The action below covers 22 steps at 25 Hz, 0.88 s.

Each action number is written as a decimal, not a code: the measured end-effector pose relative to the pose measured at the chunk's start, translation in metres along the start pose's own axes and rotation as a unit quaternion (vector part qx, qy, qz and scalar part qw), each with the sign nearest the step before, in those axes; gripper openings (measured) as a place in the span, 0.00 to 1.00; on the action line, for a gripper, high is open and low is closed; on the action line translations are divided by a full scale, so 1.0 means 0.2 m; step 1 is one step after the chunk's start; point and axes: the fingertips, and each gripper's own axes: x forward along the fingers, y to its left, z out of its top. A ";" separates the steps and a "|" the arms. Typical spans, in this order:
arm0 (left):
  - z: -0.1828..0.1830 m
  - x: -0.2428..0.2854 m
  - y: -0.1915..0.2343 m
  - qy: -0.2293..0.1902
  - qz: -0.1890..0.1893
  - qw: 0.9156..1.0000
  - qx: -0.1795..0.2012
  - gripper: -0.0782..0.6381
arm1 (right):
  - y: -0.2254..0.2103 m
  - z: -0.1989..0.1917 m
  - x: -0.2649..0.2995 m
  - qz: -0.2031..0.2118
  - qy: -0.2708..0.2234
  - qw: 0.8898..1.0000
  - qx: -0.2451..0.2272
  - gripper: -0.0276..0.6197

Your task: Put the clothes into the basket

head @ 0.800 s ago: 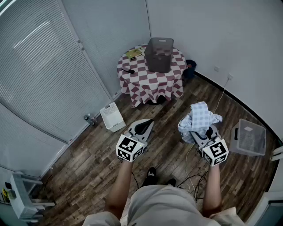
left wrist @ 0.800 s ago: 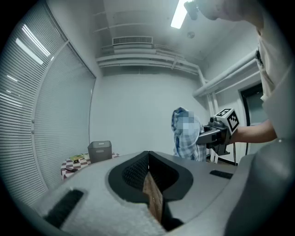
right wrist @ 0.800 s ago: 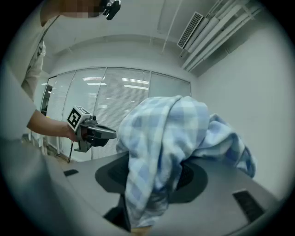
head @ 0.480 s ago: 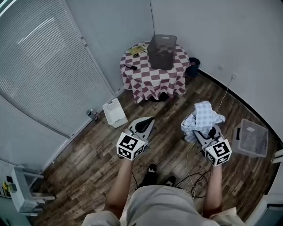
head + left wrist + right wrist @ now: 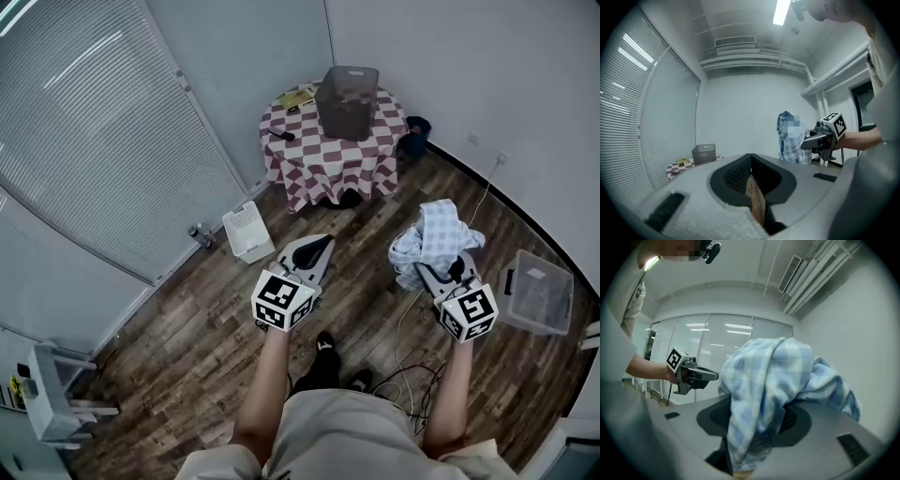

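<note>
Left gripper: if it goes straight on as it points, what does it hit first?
Nothing close: the way ahead of the left gripper looks free. In its own view the line passes just right of the table and basket, ending at the bare wall; depth unclear.

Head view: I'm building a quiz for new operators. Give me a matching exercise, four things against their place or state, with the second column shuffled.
Things:
1. basket
2. checked cloth
3. left gripper
4. clear box

Places or states:
A. jaws together, nothing between them
B. on the floor
C. on the checked table
D. clamped in the right gripper

Pairs: 1-C, 2-D, 3-A, 4-B
</note>
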 end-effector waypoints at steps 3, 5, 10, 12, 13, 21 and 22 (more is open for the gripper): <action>0.02 0.06 0.03 0.003 -0.001 1.000 0.008 0.13 | -0.02 0.02 0.05 0.011 -0.009 1.000 -0.004 0.36; 0.03 0.11 0.07 0.005 -0.002 1.000 0.011 0.13 | -0.04 0.03 0.09 0.007 -0.010 1.000 -0.016 0.36; -0.01 0.22 0.17 0.003 -0.005 1.000 0.003 0.13 | -0.13 0.04 0.21 -0.033 -0.012 0.999 -0.010 0.36; -0.04 0.28 0.23 0.007 -0.008 1.000 -0.001 0.13 | -0.16 0.05 0.28 -0.029 -0.012 0.999 -0.008 0.36; -0.04 0.31 0.26 0.011 -0.008 1.000 -0.004 0.13 | -0.17 0.06 0.32 -0.026 -0.012 1.000 -0.007 0.36; -0.02 0.52 0.48 -0.002 -0.013 1.000 -0.016 0.13 | -0.24 0.04 0.64 -0.011 0.005 1.000 -0.009 0.36; -0.03 0.54 0.51 -0.002 -0.014 1.000 -0.018 0.13 | -0.25 0.03 0.68 -0.011 0.007 1.000 -0.006 0.36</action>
